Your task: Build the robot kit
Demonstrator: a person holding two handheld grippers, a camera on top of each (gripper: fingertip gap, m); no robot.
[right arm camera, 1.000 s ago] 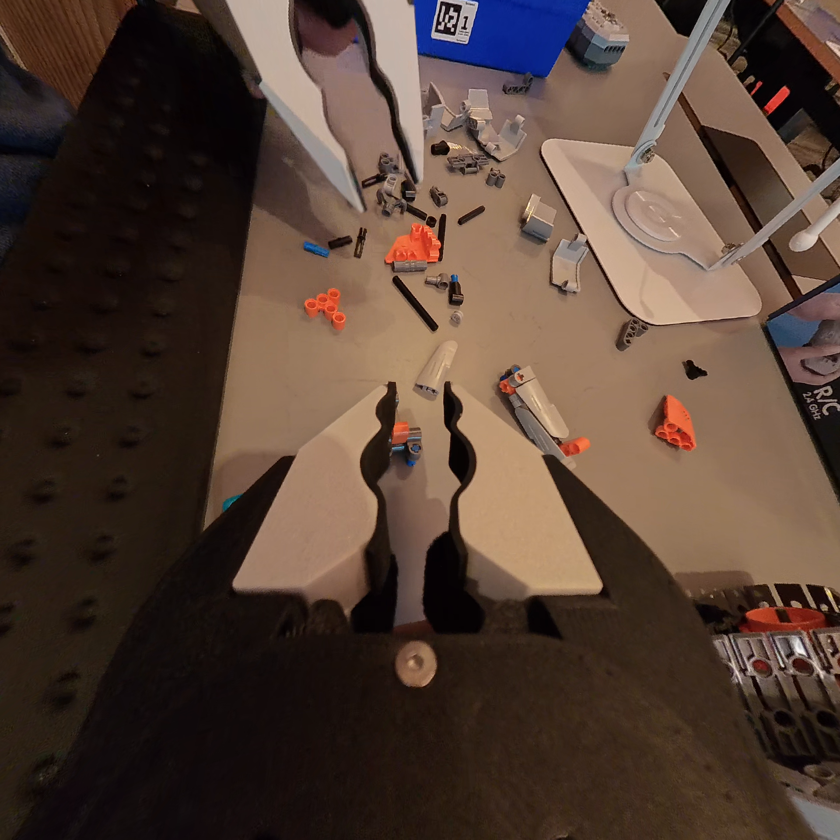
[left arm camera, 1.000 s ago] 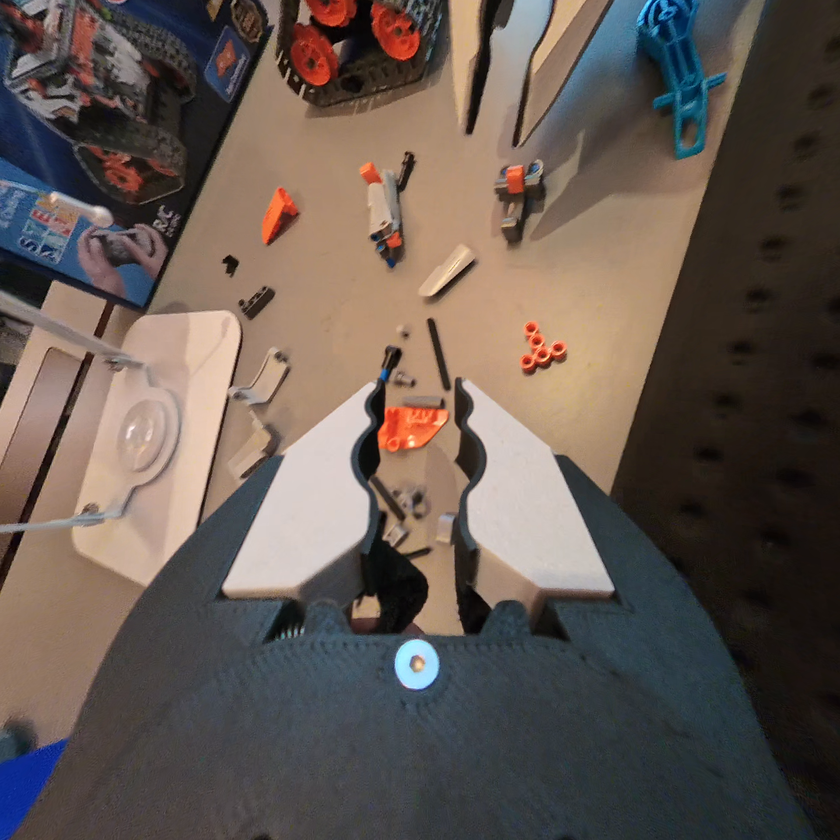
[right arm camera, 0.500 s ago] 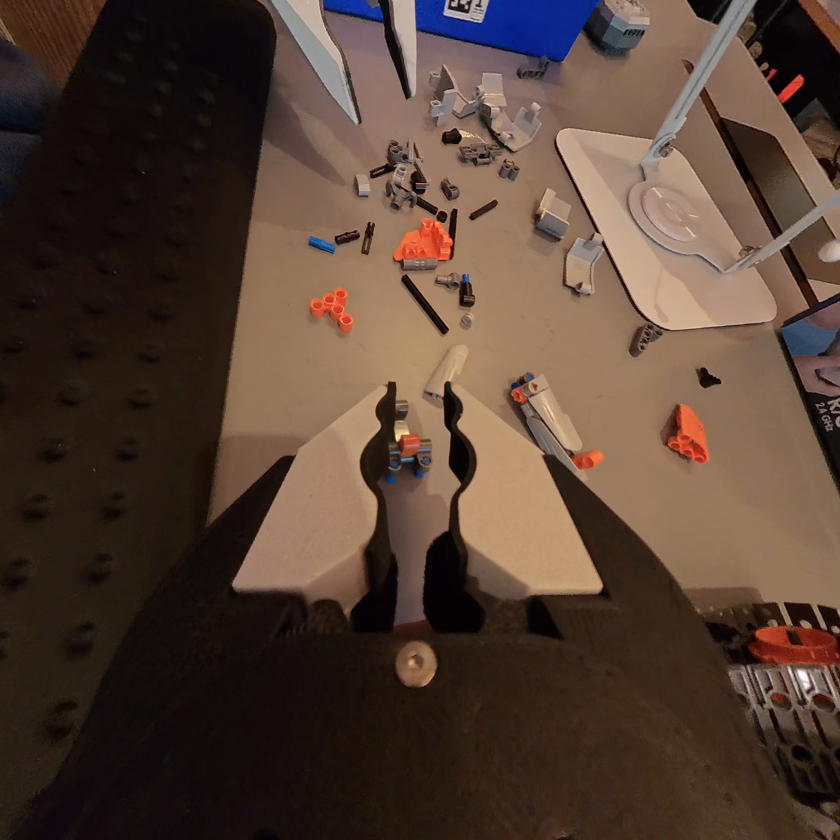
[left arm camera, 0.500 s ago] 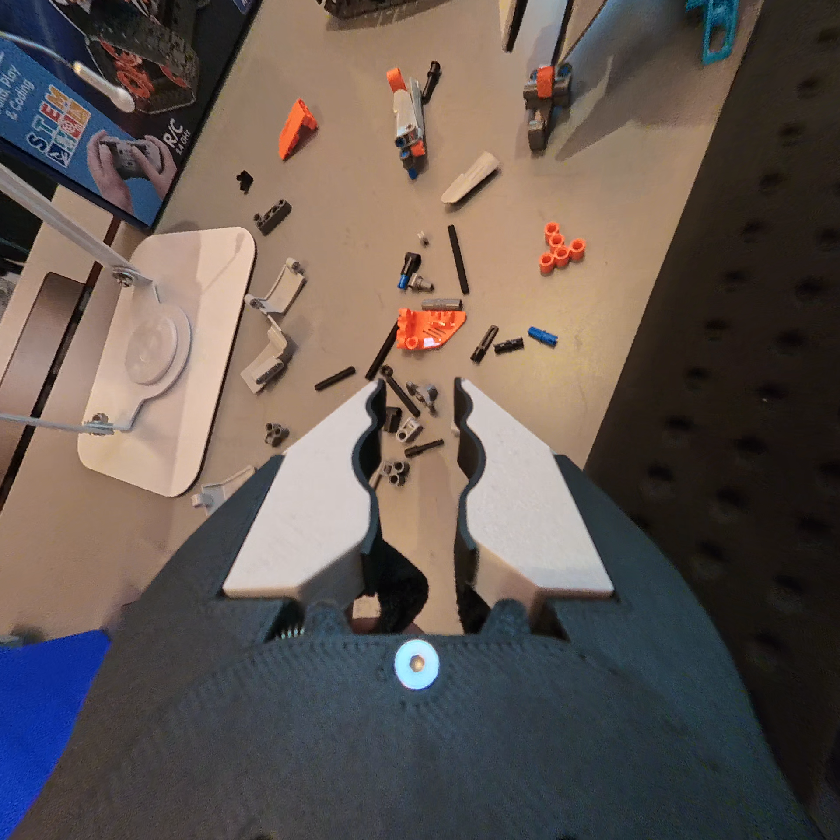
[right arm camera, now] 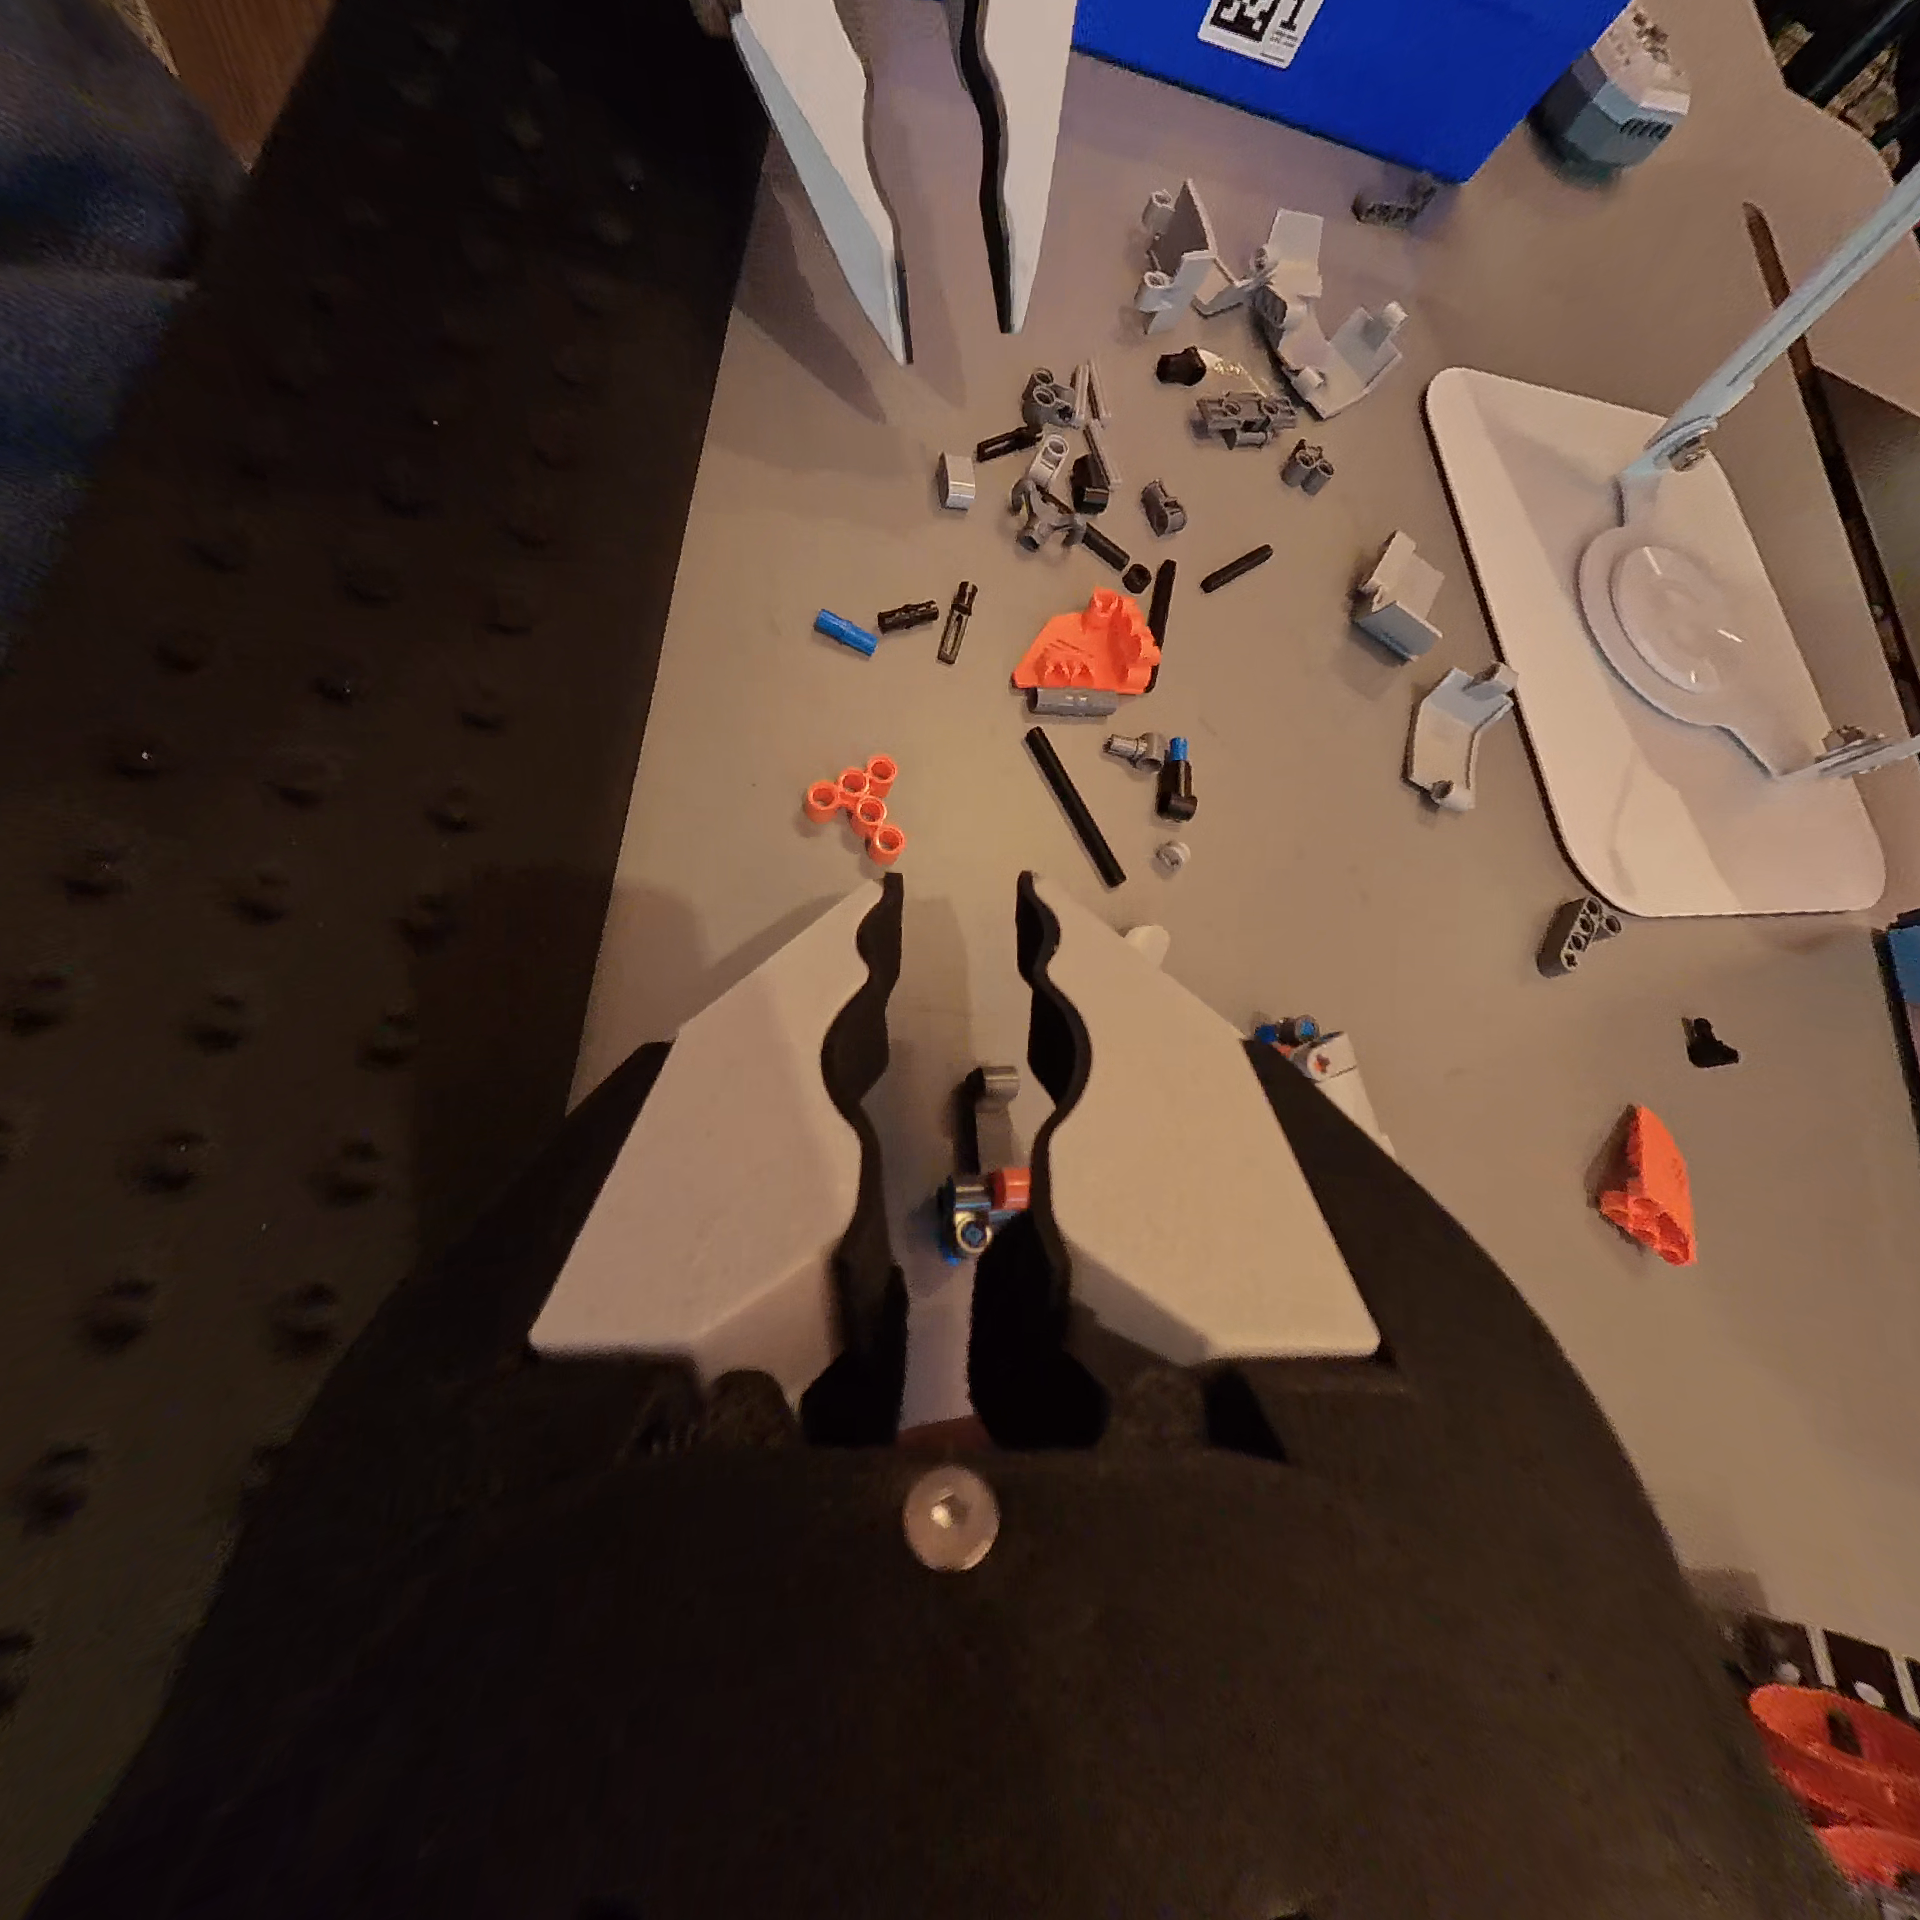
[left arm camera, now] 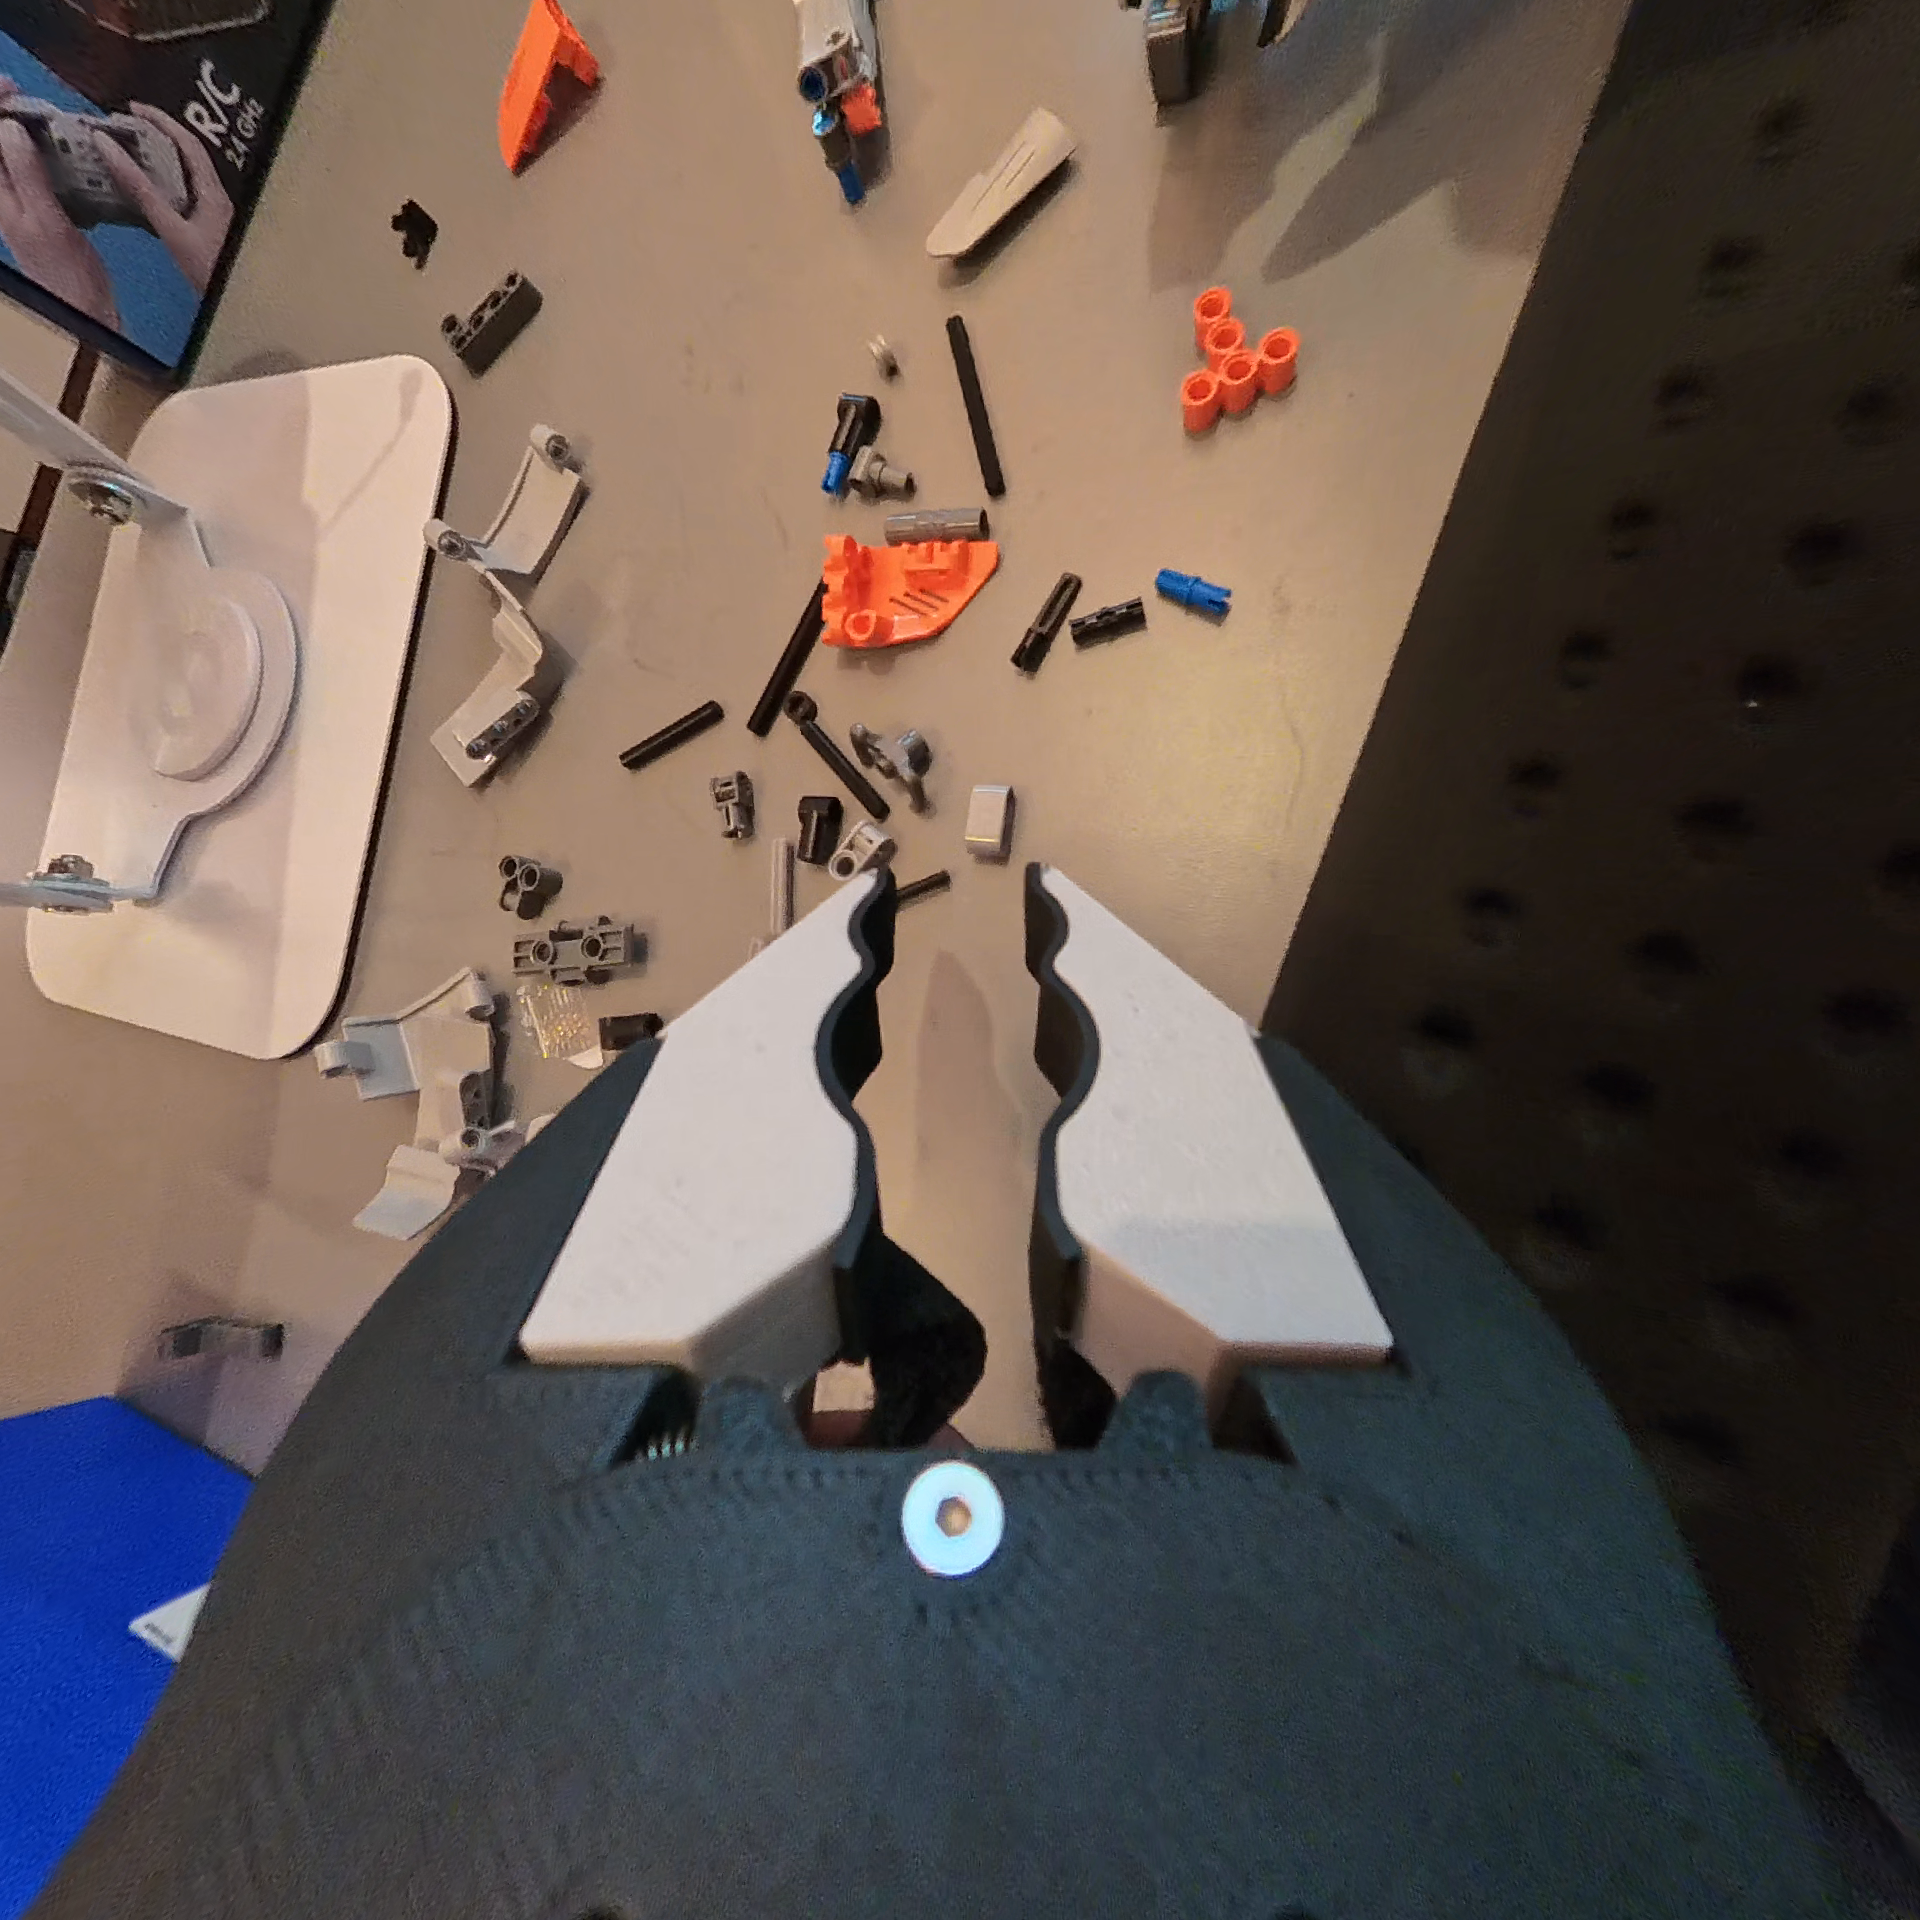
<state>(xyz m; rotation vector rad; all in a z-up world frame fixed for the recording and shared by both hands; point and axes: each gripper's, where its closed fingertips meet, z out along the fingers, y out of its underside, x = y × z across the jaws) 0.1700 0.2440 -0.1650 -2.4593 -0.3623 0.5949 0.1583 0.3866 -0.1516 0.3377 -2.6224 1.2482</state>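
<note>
My left gripper (left arm camera: 956, 883) is open and empty above the grey table (left arm camera: 1143, 831). Small black and grey building pieces lie just ahead of its tips, nearest a small grey tile (left arm camera: 989, 821). An orange panel (left arm camera: 904, 597) lies farther ahead. My right gripper (right arm camera: 958, 883) is open. A small grey, orange and blue assembly (right arm camera: 982, 1195) lies on the table in the gap deep between its fingers, close to the right one. The left gripper's white fingers (right arm camera: 831, 177) show at the top of the right wrist view.
A black studded mat (right arm camera: 364, 623) runs along one table edge. A white lamp base (right arm camera: 1662, 727), a blue box (right arm camera: 1351, 83), an orange T-shaped connector (right arm camera: 857, 810), a black axle (right arm camera: 1075, 805), an orange wedge (right arm camera: 1647, 1184) and a tracked toy vehicle (right arm camera: 1839, 1766) are around. About 15 centimetres separates my left fingertips from my right. The orange T-shaped connector (right arm camera: 857, 810) is closer to my right gripper, around 4 centimetres from its tips; the left tips are 12 centimetres off. My left wrist view (left arm camera: 1238, 342) looks at it from another angle.
My left gripper has drawn back, so the orange panel once between its tips now lies well ahead. My right gripper has moved forward over the small assembly, which now sits deeper between its fingers.
</note>
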